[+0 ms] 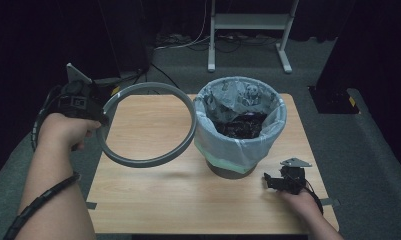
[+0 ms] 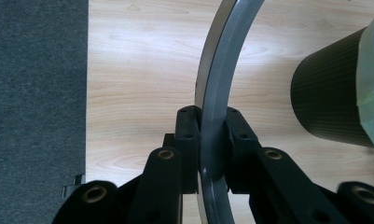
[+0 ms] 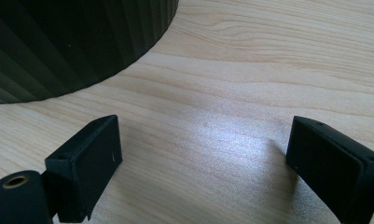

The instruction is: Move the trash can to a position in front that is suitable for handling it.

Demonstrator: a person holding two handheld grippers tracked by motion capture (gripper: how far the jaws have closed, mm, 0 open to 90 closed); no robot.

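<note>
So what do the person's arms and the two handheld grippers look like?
Both forearms are bare, without sleeves. The left gripper and right gripper are black with flat rectangular pads and brass-coloured pivots. Each carries a grey three-cornered plate, and a black spiral-wrapped cable trails along the left forearm.

Grey ring [image 1: 147, 125]; black ribbed bin [image 1: 232, 167]; pale blue-grey liner [image 1: 240, 140] with green band; light wood-grain table [image 1: 153, 200]; black grippers; dark grey carpet [image 1: 378, 165].

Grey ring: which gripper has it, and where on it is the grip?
The left gripper is shut on the grey ring, clamping its band at the edge nearest the person's hand. The right gripper is open, holding nothing.
</note>
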